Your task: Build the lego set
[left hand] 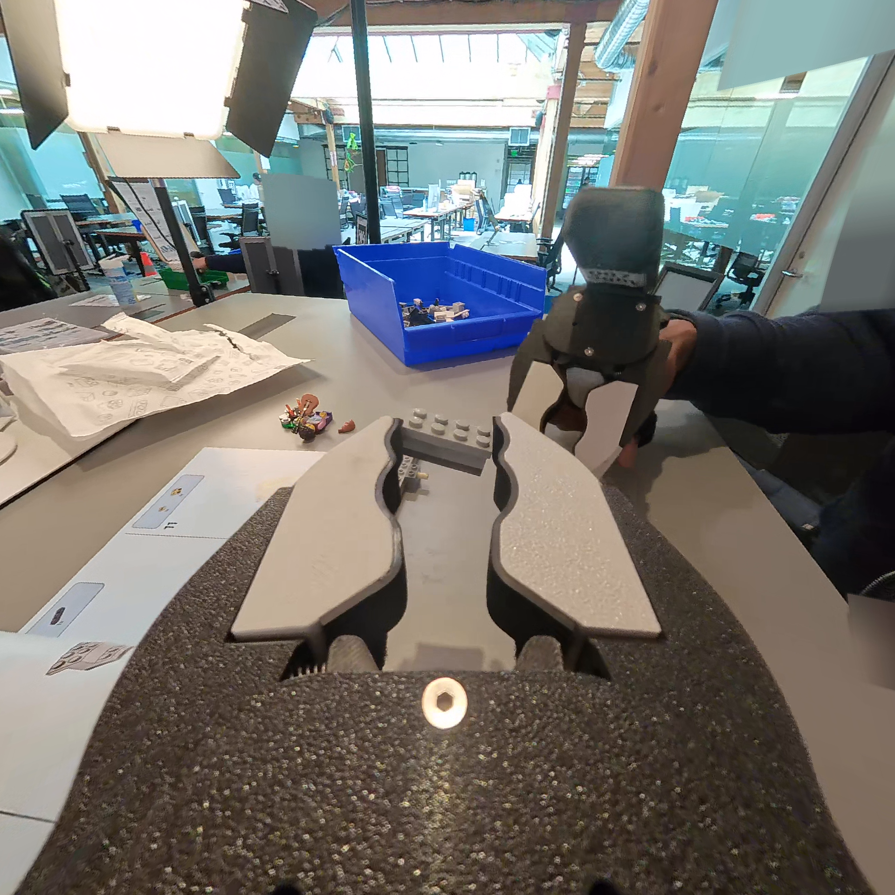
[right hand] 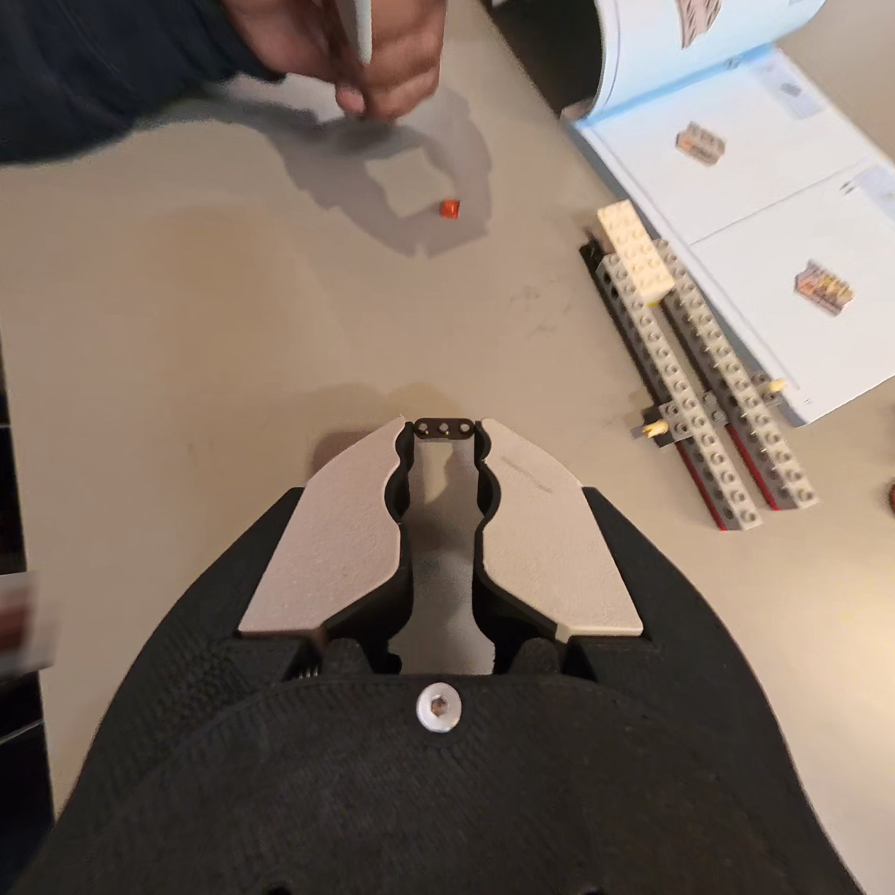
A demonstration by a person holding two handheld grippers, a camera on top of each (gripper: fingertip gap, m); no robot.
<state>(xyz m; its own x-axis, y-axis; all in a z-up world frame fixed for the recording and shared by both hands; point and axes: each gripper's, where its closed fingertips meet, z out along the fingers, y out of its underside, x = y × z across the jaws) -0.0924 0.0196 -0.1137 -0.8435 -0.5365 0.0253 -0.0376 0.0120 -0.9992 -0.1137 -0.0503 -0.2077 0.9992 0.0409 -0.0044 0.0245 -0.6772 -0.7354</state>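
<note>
In the left wrist view my left gripper (left hand: 448,440) is shut on a grey two-by-four studded brick (left hand: 450,428). It holds the brick by its ends, a little tilted, just above the grey table. A small grey brick piece with a tan pin (left hand: 410,472) lies under it. In the right wrist view my right gripper (right hand: 443,433) is shut on a small black three-hole piece (right hand: 443,428) above bare table. The right gripper also shows in the left wrist view (left hand: 576,426), close to the right of my left fingertips, with a hand behind it.
A blue bin (left hand: 465,341) with several small pieces stands behind. A torn white paper bag (left hand: 145,378), small colourful pieces (left hand: 305,419) and an open booklet (left hand: 145,557) lie left. Long grey studded beams (right hand: 678,387) with a white brick (right hand: 634,256), a booklet (right hand: 775,218), an orange piece (right hand: 449,208) and a hand (right hand: 382,58) show. The gap from one gripper's tips to the other's is roughly 12 centimetres.
</note>
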